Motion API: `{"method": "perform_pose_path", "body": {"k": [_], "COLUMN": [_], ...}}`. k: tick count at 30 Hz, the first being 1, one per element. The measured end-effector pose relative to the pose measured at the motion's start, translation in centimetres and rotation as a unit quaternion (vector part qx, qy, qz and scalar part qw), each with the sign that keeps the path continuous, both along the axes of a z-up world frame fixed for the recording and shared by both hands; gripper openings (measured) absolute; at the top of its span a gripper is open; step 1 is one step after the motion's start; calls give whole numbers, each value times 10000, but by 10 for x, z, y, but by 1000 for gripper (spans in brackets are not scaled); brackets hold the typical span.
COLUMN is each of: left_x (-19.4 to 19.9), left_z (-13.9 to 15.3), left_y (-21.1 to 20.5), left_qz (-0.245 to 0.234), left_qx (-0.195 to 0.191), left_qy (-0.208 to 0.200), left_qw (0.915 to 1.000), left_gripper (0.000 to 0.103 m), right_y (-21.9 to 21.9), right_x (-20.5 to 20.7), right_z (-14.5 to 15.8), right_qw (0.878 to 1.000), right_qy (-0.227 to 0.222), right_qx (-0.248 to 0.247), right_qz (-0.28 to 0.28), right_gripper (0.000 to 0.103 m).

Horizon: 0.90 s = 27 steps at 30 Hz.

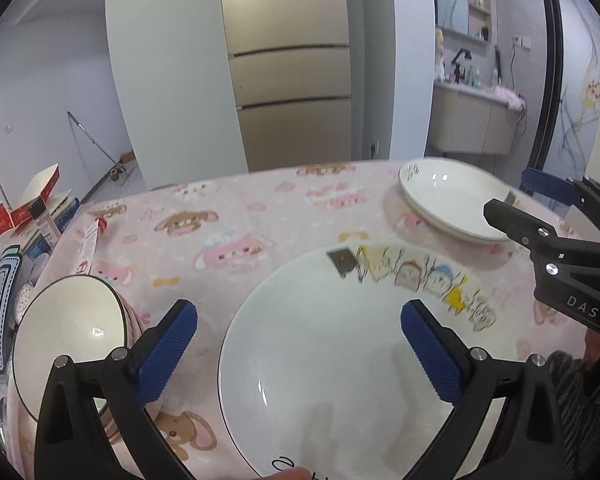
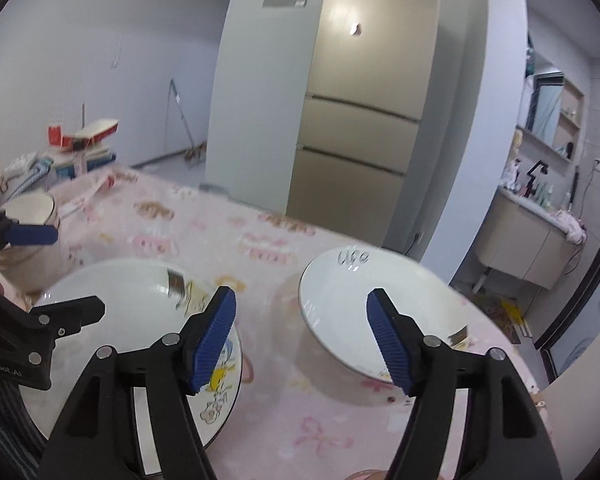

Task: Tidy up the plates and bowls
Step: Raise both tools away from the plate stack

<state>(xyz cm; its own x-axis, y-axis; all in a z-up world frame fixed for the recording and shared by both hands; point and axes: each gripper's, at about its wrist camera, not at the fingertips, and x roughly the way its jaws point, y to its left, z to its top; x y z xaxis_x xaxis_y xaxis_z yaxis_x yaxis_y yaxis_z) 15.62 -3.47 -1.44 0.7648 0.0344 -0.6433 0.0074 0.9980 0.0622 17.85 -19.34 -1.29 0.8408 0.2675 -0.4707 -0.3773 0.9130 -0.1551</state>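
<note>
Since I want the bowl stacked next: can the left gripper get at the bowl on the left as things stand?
Probably yes. The left gripper is open and empty over the cartoon plate, and the bowl stands just beside its left finger on the pink tablecloth, with nothing between them.

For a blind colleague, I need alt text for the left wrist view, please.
The left gripper is open above a large white plate with cartoon figures on a pink cartoon tablecloth. A white bowl stands at left, a second white dish at far right, near the right gripper.
</note>
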Motion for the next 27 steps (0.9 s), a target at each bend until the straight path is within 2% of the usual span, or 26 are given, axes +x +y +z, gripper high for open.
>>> {"method": "perform_pose_path", "body": {"k": [3, 5, 8, 12, 18, 21, 27], "left_x": [-6, -11, -17, -25, -35, -41, -52], "left_z": [9, 16, 24, 33, 48, 60, 96], "left_y": [1, 1, -1, -1, 3, 7, 5], "left_qz": [-31, -56, -88, -98, -168, -136, -150], "left_qx": [-104, -140, -203, -305, -527, -618, -567], "left_qy": [-250, -451, -719, -1011, -1218, -1446, -1801], "left_qw": [9996, 9989, 9972, 9944, 9910, 9875, 9819], "left_gripper": [103, 103, 103, 103, 103, 103, 103], "right_y": [-5, -7, -12, -20, -23, -29, -40], "right_x": [-1, -3, -13, -22, -21, -25, -38], "right_z": [7, 11, 22, 32, 37, 42, 77], "right_qw": [9995, 9984, 9958, 9896, 9870, 9852, 9808], "right_qy": [-42, -120, -499, -913, -961, -1058, -1421], "right_qx": [313, 524, 748, 1089, 1269, 1335, 1333], "right_qz": [96, 151, 176, 199, 205, 178, -31], "right_gripper": [78, 95, 103, 103, 103, 103, 103]}}
